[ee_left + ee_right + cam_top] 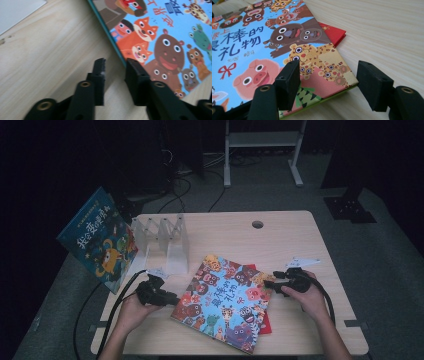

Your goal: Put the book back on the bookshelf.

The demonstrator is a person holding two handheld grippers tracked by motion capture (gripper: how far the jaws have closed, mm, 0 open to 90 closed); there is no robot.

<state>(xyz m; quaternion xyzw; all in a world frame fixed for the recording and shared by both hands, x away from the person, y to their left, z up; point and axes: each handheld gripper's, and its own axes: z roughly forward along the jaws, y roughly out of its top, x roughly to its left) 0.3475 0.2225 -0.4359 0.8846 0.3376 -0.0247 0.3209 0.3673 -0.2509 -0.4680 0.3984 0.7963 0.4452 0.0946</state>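
Two open black grippers, left [172, 298] and right [267, 282], flank one colourful animal-cover picture book [225, 300] lying over one red booklet [265, 324] near the wooden table's [280, 240] front edge.

The right gripper [328, 82] has its fingers [288, 83] spread astride the picture book's [262, 50] corner.

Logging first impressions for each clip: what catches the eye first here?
The picture book, bright with cartoon animals, lies flat mid-table over a red book. The left gripper and right gripper flank its edges, jaws apart. A blue book leans by the clear rack at the table's far left.
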